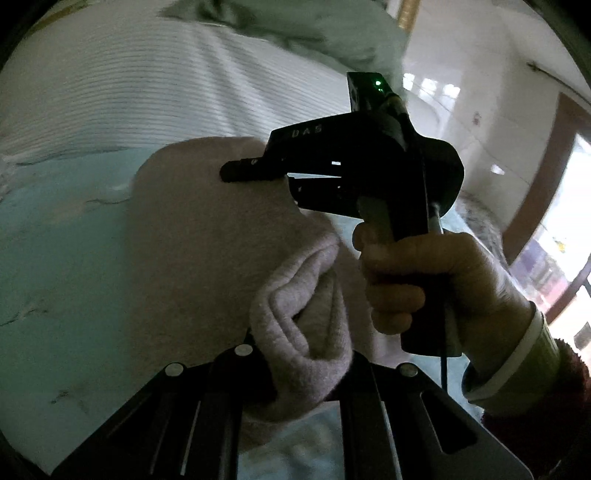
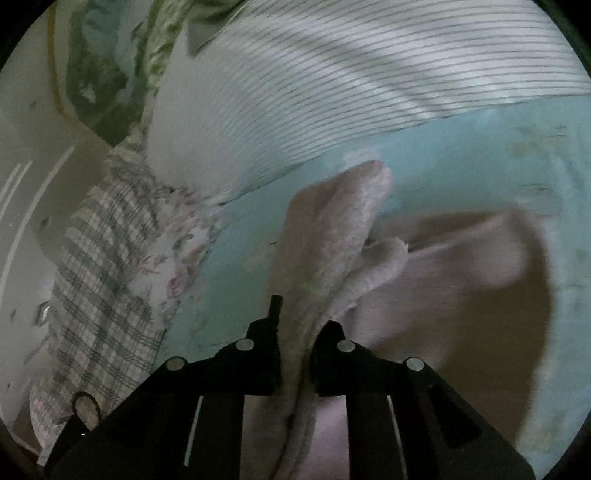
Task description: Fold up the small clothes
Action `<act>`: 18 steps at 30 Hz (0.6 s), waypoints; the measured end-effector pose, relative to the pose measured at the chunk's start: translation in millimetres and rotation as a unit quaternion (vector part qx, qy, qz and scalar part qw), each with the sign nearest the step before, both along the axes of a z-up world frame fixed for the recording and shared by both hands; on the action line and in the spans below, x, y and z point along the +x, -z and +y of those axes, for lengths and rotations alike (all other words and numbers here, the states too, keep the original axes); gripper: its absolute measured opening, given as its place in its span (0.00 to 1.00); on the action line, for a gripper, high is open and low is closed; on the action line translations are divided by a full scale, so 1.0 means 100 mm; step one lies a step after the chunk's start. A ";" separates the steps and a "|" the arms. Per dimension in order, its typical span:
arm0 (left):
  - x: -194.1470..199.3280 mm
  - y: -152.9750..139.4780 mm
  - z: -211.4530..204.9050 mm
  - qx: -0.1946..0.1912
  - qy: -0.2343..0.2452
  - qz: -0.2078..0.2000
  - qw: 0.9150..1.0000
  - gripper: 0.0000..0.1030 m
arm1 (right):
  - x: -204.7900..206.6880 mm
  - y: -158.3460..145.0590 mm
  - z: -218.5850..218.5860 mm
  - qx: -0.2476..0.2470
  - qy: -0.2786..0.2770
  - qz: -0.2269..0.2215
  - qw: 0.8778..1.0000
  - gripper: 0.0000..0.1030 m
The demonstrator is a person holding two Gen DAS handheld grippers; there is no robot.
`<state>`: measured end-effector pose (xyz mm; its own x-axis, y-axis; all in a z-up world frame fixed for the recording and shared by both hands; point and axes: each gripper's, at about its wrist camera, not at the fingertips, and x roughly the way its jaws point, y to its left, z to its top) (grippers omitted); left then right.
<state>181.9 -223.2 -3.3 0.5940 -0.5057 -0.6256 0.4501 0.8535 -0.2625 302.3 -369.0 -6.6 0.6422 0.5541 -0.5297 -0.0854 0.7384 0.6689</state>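
A small pale pink fleece garment [image 1: 207, 236] hangs over a light blue bed sheet [image 1: 55, 258]. My left gripper [image 1: 306, 369] is shut on a bunched edge of the garment, which bulges up between its jaws. My right gripper [image 1: 255, 173] shows in the left wrist view, held in a hand, with its fingers shut on the garment's upper edge. In the right wrist view the right gripper [image 2: 295, 354] is shut on a thick folded edge of the pink garment [image 2: 332, 240], and the rest of the garment drapes to the right, lifted above the sheet [image 2: 480, 155].
A white blanket with thin dark stripes [image 2: 314, 81] lies across the far side of the bed. A plaid cloth [image 2: 99, 266] and a floral cloth [image 2: 177, 258] lie at the left. A greenish pillow [image 1: 295, 22] sits beyond. A doorway [image 1: 546, 221] and tiled floor are at the right.
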 end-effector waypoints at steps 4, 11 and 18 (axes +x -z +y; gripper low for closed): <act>0.08 0.19 -0.40 0.001 0.026 0.029 0.999 0.09 | -0.08 0.30 -0.31 -0.008 0.031 0.038 0.999 0.13; 0.13 0.31 -0.68 0.014 0.038 0.047 0.998 0.09 | -0.17 0.29 -0.48 -0.007 0.034 0.023 0.999 0.13; 0.32 0.23 -0.79 0.012 0.047 0.032 0.998 0.09 | -0.11 0.39 -0.59 -0.063 0.042 0.028 0.997 0.13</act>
<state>213.6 -302.5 -26.4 0.5021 -0.5418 -0.6741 0.5118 0.8145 -0.2734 291.1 -427.6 -45.2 0.6512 0.4261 -0.6280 0.0157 0.8198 0.5725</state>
